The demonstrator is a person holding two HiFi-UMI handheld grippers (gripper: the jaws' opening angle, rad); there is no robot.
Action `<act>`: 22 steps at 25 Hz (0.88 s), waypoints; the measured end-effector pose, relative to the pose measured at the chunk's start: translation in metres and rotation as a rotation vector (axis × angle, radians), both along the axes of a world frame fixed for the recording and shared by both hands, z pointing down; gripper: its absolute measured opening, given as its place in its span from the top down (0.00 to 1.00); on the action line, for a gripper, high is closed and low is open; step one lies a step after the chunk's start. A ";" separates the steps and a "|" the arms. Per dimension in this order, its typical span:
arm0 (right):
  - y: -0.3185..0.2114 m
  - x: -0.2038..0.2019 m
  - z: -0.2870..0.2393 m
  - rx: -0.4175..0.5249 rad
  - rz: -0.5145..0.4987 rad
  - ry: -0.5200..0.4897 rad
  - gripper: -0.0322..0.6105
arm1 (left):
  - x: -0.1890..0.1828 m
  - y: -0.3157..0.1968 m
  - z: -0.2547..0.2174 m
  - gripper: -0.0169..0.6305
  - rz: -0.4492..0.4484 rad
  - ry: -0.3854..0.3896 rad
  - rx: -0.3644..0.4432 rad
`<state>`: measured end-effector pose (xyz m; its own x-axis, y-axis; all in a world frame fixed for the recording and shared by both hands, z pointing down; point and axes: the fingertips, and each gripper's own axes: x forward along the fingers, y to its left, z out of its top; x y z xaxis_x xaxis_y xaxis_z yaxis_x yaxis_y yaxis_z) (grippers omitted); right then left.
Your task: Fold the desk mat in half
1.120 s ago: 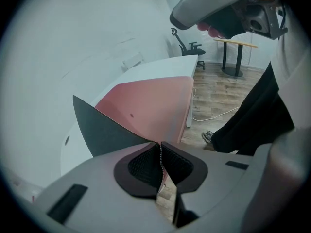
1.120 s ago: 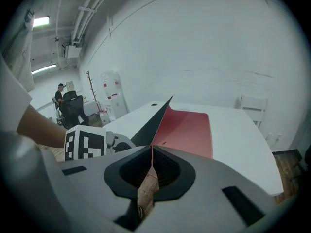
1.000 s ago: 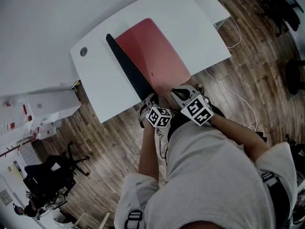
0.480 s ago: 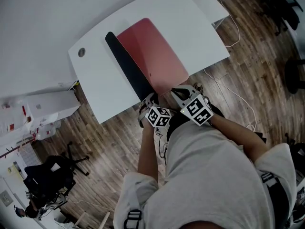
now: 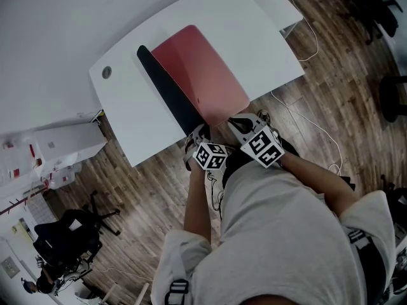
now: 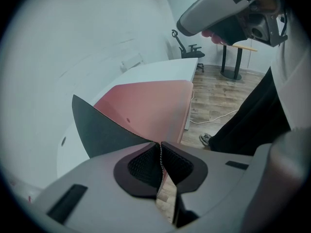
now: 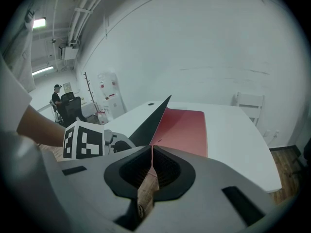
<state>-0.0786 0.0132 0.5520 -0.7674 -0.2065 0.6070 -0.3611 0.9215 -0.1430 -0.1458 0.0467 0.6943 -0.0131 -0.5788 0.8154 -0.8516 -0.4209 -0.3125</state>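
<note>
From the head view, the desk mat (image 5: 206,75) lies lengthwise on the white desk (image 5: 267,40), pink face up, with a long black band of its underside turned up along its left side. Its near end reaches the desk's near edge, where the left gripper (image 5: 198,137) and right gripper (image 5: 240,124) sit close together, marker cubes toward the person

In the left gripper view, the jaws are nearly together and pinch the thin edge of the mat; black underside rises to the left, pink spreads to the right (the other gripper hangs at the upper right). An office chair (image 6: 189,50) stands beyond the desk

In the right gripper view, the jaws are likewise clamped on the mat's edge, with wood floor showing below the pads
</note>
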 end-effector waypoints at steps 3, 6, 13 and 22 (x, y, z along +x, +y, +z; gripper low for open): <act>0.000 0.001 0.001 0.001 0.000 0.001 0.89 | 0.001 -0.001 0.000 0.91 0.000 0.002 -0.002; -0.001 0.002 0.001 -0.001 0.002 0.004 0.89 | 0.002 -0.002 0.000 0.91 -0.004 0.009 -0.002; -0.004 0.005 0.003 -0.007 0.006 0.006 0.89 | 0.009 -0.008 -0.001 0.91 0.011 0.012 -0.001; -0.007 0.013 0.002 -0.011 0.029 0.002 0.88 | 0.020 -0.012 -0.002 0.91 0.041 0.005 -0.004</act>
<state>-0.0660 0.0061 0.5536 -0.7597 -0.2218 0.6112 -0.3881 0.9089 -0.1525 -0.1261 0.0352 0.6925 0.0150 -0.5759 0.8174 -0.8350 -0.4569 -0.3066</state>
